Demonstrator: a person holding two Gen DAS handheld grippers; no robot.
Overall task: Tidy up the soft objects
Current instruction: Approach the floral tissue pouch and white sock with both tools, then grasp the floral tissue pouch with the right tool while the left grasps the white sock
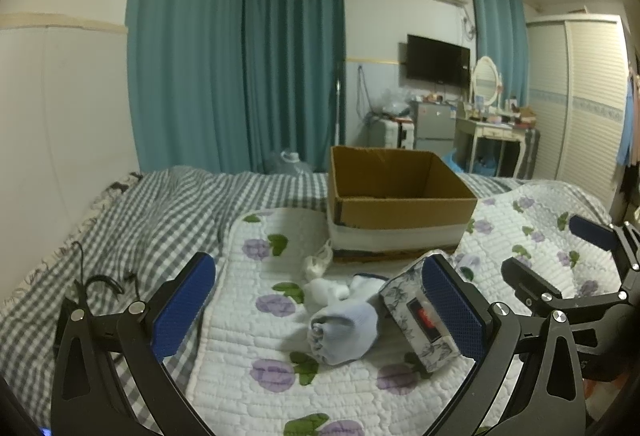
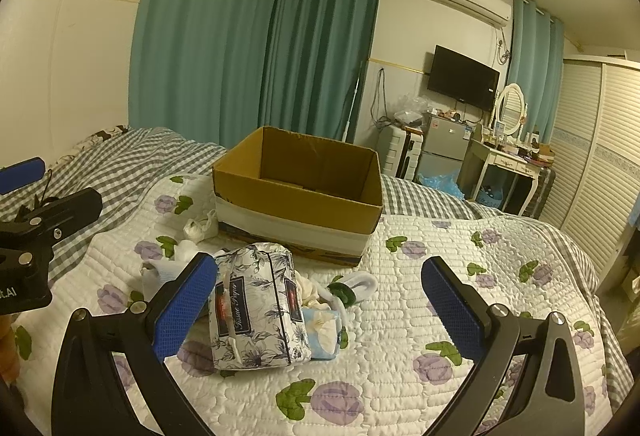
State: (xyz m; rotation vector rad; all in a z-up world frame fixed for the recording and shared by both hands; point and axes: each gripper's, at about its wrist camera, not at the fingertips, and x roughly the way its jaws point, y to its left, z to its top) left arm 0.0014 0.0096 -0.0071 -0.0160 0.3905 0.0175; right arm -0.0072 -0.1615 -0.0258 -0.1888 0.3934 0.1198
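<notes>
In the left wrist view, the left tool [image 1: 320, 308] stood wide and held nothing, its blue pads framing the lower centre of the frame. Between them on the floral quilt [image 1: 240, 376] lay a rolled pale sock [image 1: 344, 332], with further white socks [image 1: 326, 292] just behind it; the floral tissue pack [image 1: 416, 324] sat at lower right, partly hidden by the tool's right pad. The open cardboard box [image 1: 400, 211] stood above centre on the bed, and its interior appeared empty from this angle. The right tool [image 1: 560, 260] entered at the right edge, also spread. In the right wrist view, the right tool [image 2: 316, 300] was wide and unloaded; the tissue pack [image 2: 256, 300] occupied the lower centre, just beside the tool's left pad, with a light-blue floral packet [image 2: 324, 332] touching its right side and a white sock with a green piece [image 2: 352, 288] behind. The box [image 2: 300, 187] lay at centre frame. Judged from this layout, the step in hand was approach before the first pick. The next move called for centring one tool over a single item, closing gently on the compressible material, then lifting it clear of the box rim.
</notes>
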